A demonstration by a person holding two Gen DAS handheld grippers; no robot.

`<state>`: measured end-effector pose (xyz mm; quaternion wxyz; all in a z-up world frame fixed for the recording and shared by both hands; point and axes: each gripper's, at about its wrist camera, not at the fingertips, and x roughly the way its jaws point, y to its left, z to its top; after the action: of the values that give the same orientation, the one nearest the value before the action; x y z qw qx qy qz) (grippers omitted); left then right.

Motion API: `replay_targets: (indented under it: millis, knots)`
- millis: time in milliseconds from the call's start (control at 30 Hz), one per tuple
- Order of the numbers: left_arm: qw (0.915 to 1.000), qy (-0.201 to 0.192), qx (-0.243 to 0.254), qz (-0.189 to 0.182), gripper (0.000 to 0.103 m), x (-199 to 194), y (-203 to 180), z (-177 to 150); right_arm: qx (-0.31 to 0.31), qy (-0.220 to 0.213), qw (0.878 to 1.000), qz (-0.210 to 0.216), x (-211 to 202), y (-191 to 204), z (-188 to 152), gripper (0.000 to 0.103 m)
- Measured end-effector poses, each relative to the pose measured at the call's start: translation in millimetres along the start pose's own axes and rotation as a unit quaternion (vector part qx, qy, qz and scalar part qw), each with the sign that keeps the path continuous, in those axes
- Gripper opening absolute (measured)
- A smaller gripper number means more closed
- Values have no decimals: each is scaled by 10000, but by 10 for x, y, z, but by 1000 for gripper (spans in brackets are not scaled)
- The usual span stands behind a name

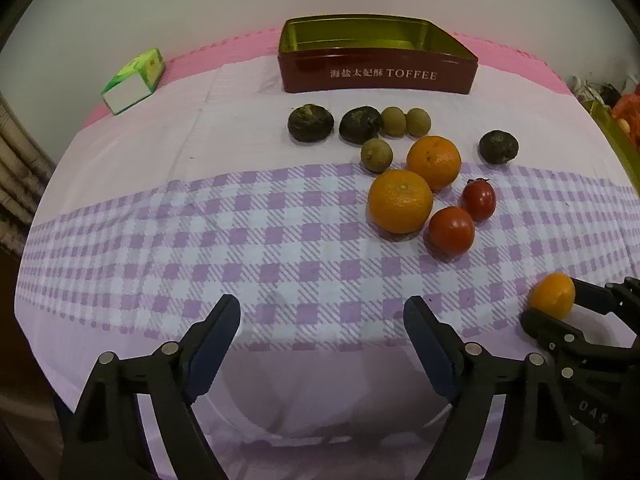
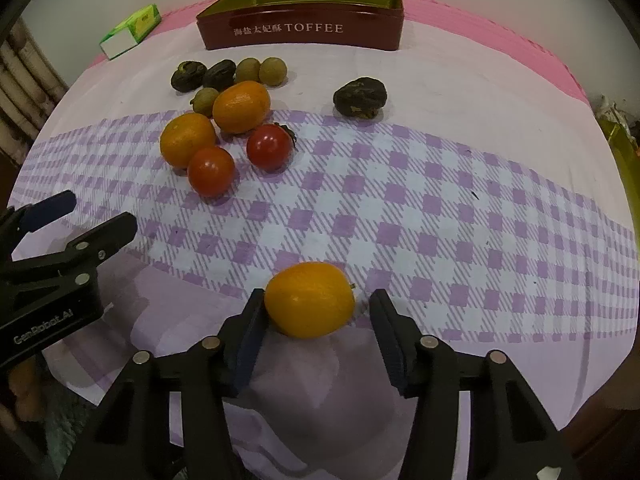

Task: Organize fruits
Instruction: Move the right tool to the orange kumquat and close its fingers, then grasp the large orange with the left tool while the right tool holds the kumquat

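Observation:
A red TOFFEE tin (image 1: 378, 74) (image 2: 300, 32) stands open at the back of the table. In front of it lie three dark fruits (image 1: 310, 123), three small green fruits (image 1: 376, 155), two oranges (image 1: 400, 201) (image 2: 187, 139) and two red tomatoes (image 1: 451, 230) (image 2: 211, 171). My right gripper (image 2: 316, 312) (image 1: 554, 300) is open around a small orange kumquat (image 2: 309, 299) (image 1: 552, 295); its left finger touches the fruit, the right finger stands apart. My left gripper (image 1: 322, 320) (image 2: 100, 216) is open and empty above the checked cloth.
A green and white carton (image 1: 134, 82) (image 2: 130, 31) lies at the back left. A yellow-green container edge (image 1: 616, 136) with clutter shows at the far right. The table's pink edge runs behind the tin.

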<state>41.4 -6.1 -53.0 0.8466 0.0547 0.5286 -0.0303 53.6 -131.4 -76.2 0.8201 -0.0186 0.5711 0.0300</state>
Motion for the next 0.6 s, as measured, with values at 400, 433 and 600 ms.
replay_targets:
  millis: [400,433,600]
  knots:
    - [9996,96,204,-161,71,263,-31,176,-12,-71,10000,68,-18,-43,-2,40]
    - [9995,102,221,-179,70,286,-36,193,14,-80,9999,63,-14,-69,5,40]
    - [9994,72,268,-205,69,387,-70,315,61,-117,9999,16,14,-169,98,40]
